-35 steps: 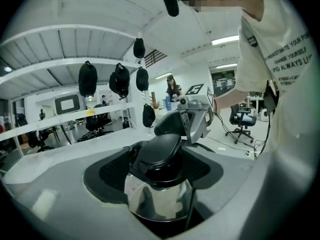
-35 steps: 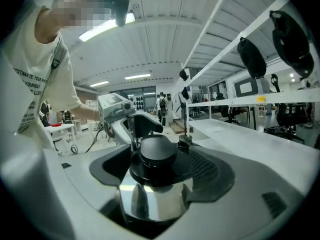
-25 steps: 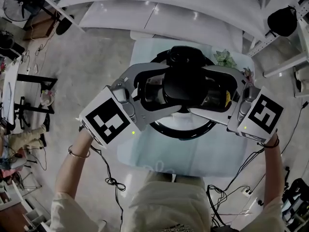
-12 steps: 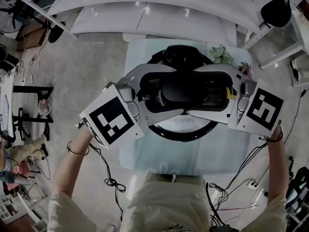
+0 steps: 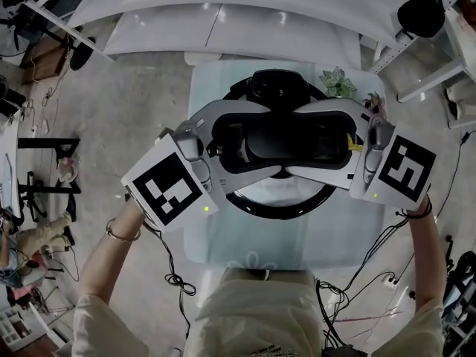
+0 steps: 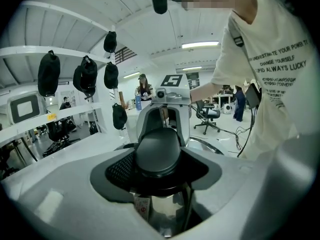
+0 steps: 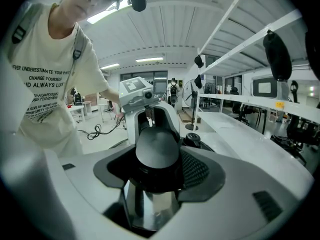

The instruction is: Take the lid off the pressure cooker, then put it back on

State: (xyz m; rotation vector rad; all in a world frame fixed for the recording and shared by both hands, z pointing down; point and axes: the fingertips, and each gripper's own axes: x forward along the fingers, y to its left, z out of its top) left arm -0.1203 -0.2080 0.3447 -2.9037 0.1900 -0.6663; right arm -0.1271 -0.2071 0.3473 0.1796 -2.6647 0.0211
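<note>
**Head view.** The cooker (image 5: 277, 208) sits in the middle of the small table (image 5: 327, 233) with its lid (image 5: 274, 190) on. The black handle (image 5: 286, 134) lies across the top of the lid, and its long way runs left to right. My left gripper (image 5: 274, 140) comes at the left end and my right gripper (image 5: 295, 140) at the right end. Each has one jaw on the far side of the handle and one on the near side, so together they make a ring round it. The tips of the two grippers almost meet in the middle. Neither hand is nearer; both are right at the handle.

**Left gripper view.** The round end of the handle (image 6: 157, 151) is straight ahead, between my jaws, with shiny lid below it. The jaws stand wide and have just been closing in. Part of the far pad (image 6: 119, 169) shows bare beside the handle, so I think they are not squeezing yet.

**Right gripper view.** It is the same from the other end. The handle (image 7: 157, 149) sits in the middle of the gap. The jaws stand wide and have just been closing. A strip of the far pad (image 7: 194, 169) shows beside the handle, so I think there is no firm hold yet.

I think both grippers must pinch their ends evenly, or the lid may tip when it comes up.
</note>
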